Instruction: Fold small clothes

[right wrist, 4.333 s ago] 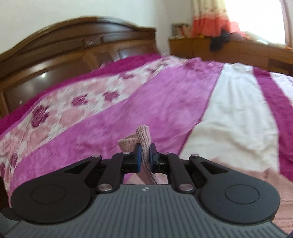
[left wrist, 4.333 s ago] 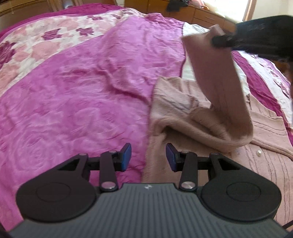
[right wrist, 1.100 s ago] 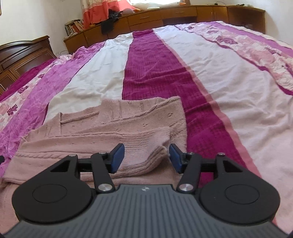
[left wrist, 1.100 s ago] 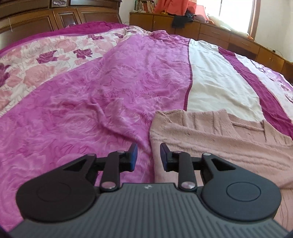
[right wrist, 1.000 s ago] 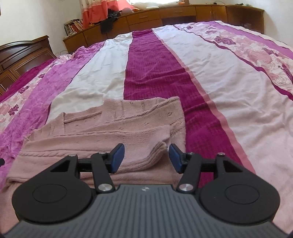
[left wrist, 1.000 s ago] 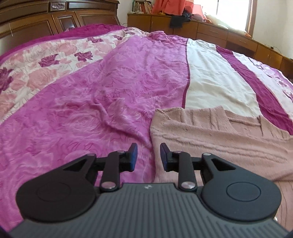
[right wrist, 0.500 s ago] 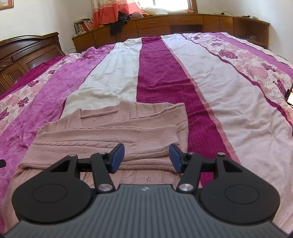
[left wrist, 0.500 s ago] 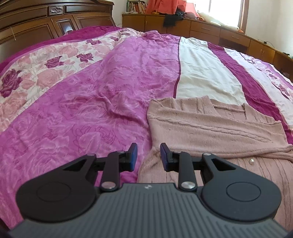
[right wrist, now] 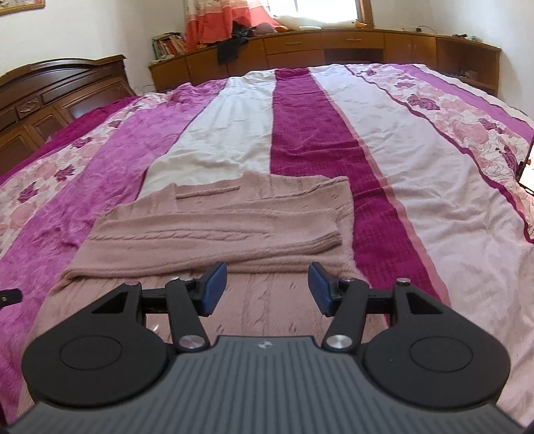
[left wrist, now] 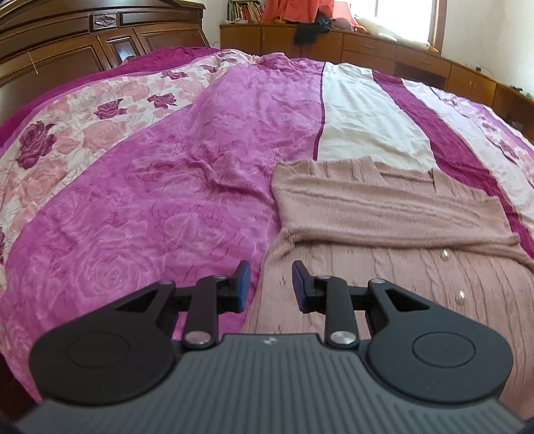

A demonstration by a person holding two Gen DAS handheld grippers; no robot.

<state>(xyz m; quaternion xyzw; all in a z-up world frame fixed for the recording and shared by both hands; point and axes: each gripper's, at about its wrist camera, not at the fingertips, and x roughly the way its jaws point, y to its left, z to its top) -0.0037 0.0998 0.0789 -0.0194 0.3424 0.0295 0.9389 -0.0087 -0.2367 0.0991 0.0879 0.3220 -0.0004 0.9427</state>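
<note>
Down low, the left gripper point(left wrist: 270, 282) is hovering over the near left edge of the pink knitted cardigan point(left wrist: 383, 233), its jaws standing apart with nothing between them, one blue pad over the bedspread point(left wrist: 150, 200) and the other over the knit. The right gripper point(right wrist: 267, 287) is hanging above the cardigan's near right part, jaws spread wider and holding nothing. The cardigan is lying flat on the bed, a sleeve point(right wrist: 213, 240) folded across the body as a band from edge to edge, its cuff ending near the right side. Two pearly buttons point(left wrist: 445, 255) are showing on the front panel below that band, in the left wrist view. Nothing is sitting between either gripper and the garment. Just beyond it, the neckline is resting against a cream stripe point(right wrist: 227, 133) and a dark magenta stripe point(right wrist: 310, 133) of the bedspread. To the left the cover is running bright pink and rumpled, then a floral band with roses point(left wrist: 60, 150). At the far right edge of the right wrist view a small bright object is peeking in, too cropped to identify. Further back, a dark wooden headboard point(left wrist: 83, 46) is closing off the left. Along the far wall a low wooden cabinet point(right wrist: 333, 46) is carrying books point(right wrist: 168, 43), a black garment point(right wrist: 230, 46) draped over its edge, and an orange curtain point(right wrist: 220, 20) beside a bright window point(right wrist: 320, 10).
</note>
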